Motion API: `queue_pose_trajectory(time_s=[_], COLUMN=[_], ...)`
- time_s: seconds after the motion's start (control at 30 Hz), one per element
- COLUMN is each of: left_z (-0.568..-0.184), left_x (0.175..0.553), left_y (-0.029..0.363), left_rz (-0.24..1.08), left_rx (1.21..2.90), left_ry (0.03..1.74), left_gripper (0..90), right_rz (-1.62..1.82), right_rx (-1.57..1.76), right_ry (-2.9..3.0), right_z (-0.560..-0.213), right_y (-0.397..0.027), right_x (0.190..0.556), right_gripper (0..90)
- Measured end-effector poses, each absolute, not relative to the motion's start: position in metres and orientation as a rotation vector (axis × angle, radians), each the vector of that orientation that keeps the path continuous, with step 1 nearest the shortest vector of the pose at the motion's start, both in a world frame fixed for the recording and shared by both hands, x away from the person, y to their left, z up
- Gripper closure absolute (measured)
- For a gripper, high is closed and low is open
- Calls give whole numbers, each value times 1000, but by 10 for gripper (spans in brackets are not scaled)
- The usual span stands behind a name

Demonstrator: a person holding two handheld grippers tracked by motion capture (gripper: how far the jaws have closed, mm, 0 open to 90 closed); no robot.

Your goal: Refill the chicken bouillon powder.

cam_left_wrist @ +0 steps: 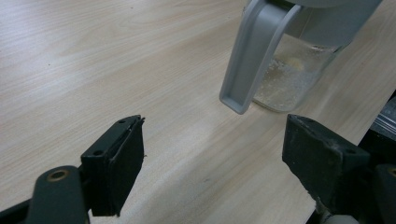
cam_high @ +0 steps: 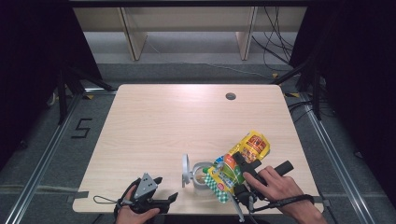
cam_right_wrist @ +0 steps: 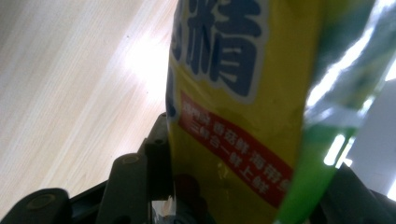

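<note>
Your right gripper (cam_high: 233, 161) clamps the yellow-green foil seasoning pouch (cam_right_wrist: 243, 116), tilted over the clear lidded glass jar (cam_left_wrist: 289, 70); pouring looks underway. Your left gripper (cam_left_wrist: 212, 163) gapes wide, idle.

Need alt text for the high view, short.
A person's right gripper holds a yellow-green packet tilted over an open glass jar near the front edge of a wooden table, the jar's grey lid flipped up at its left. The left gripper rests open at the front left, apart from the jar.
</note>
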State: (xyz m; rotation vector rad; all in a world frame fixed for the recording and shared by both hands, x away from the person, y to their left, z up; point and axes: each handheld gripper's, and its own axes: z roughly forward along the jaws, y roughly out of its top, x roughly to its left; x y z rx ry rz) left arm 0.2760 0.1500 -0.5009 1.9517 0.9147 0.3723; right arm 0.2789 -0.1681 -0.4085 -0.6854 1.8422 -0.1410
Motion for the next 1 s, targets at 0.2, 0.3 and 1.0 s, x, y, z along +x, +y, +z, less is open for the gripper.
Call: queue_pose_trajectory(time_s=[0.2, 0.3, 1.0], left_z=[-501, -501, -501], left_x=[276, 276, 276], left_y=[150, 150, 150], left_rz=[373, 372, 373], left_rx=[1954, 1951, 1957], left_ry=[914, 916, 913], left_gripper=[204, 203, 203], right_rz=[-155, -179, -180], right_rx=[-677, -707, -724], right_ry=[1834, 1813, 1817], right_z=[-408, -406, -410], right_y=[-169, -167, -161], right_x=[276, 275, 275], right_gripper=[530, 531, 531])
